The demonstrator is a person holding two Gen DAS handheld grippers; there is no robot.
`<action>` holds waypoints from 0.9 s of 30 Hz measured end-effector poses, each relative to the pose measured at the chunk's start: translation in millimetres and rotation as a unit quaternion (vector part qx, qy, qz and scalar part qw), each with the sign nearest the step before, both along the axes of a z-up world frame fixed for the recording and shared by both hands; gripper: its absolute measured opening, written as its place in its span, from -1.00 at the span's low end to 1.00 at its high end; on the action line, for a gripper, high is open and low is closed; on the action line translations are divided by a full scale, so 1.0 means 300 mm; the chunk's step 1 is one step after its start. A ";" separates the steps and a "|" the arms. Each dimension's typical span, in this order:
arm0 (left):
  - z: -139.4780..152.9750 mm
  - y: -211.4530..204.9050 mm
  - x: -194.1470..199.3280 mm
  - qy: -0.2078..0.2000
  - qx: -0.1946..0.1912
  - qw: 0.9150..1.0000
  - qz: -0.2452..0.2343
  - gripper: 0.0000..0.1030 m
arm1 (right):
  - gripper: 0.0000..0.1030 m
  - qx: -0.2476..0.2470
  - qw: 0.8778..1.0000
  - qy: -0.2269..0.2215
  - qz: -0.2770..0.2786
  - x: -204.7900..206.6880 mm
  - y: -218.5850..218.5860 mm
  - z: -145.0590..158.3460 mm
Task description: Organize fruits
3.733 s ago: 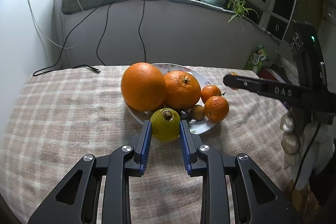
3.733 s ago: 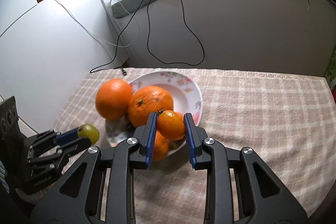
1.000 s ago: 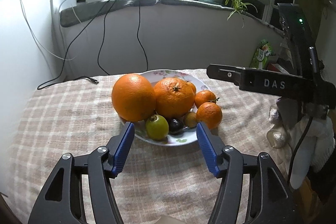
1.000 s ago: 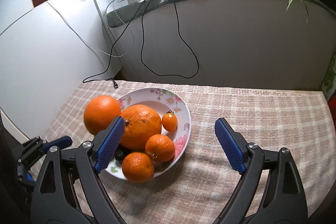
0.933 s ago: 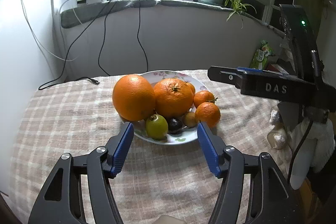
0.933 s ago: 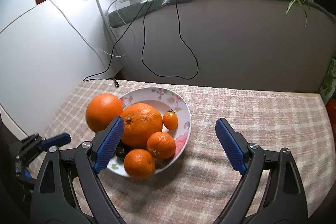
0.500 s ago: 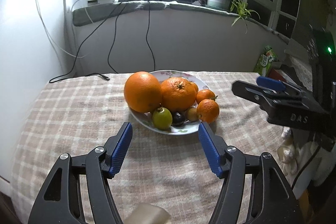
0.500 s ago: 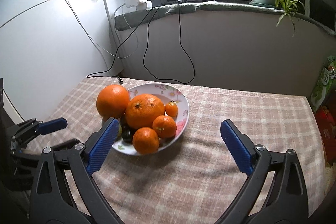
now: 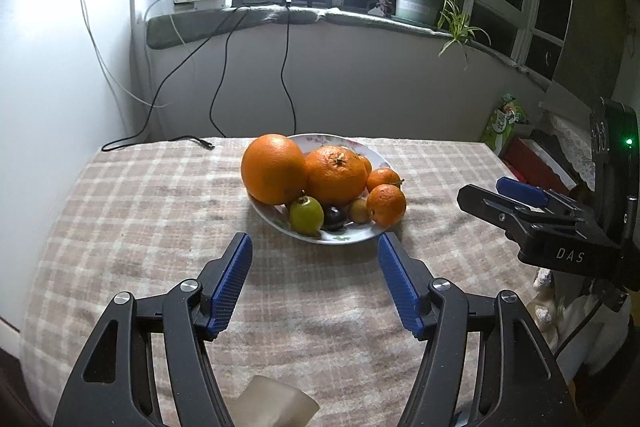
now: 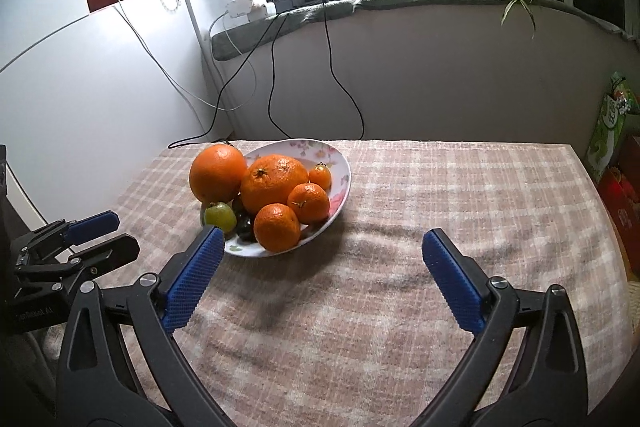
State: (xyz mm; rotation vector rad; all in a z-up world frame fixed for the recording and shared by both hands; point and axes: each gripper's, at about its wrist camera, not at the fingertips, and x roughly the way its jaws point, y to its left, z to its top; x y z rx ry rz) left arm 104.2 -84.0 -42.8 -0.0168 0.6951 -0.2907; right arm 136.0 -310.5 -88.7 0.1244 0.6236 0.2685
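A flowered plate on the checked tablecloth carries two big oranges, two mandarins, a green fruit, a dark plum and a small brown fruit. A small orange tomato lies at the plate's far side. My left gripper hangs open just short of the plate's near rim, with nothing between its pads. My right gripper stands wide open and empty, back from the plate. Each gripper shows in the other's view, the right and the left.
The tablecloth runs bare to the plate's right. A black cable ends at the back left corner, by a white wall. A green bag and red boxes stand off the right edge. A beige object lies at the near edge.
Earlier the left gripper held the green fruit and the right the small tomato; both fruits now lie in the plate. Both grippers have opened and drawn back; the right jaws widened further.
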 end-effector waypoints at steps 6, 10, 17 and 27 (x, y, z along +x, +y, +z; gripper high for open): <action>0.007 -0.003 -0.012 -0.003 0.001 1.000 0.000 0.27 | 0.96 -0.004 1.000 -0.001 0.000 -0.009 0.005 0.003; 0.012 -0.003 -0.018 -0.006 0.002 1.000 0.000 0.28 | 0.96 -0.005 1.000 -0.002 -0.001 -0.010 0.007 0.006; 0.019 0.001 -0.025 -0.009 0.002 1.000 0.001 0.28 | 0.96 -0.007 1.000 -0.004 0.002 -0.020 0.019 0.014; 0.030 0.000 -0.034 -0.013 0.003 1.000 0.001 0.28 | 0.96 -0.009 1.000 -0.004 -0.001 -0.021 0.019 0.019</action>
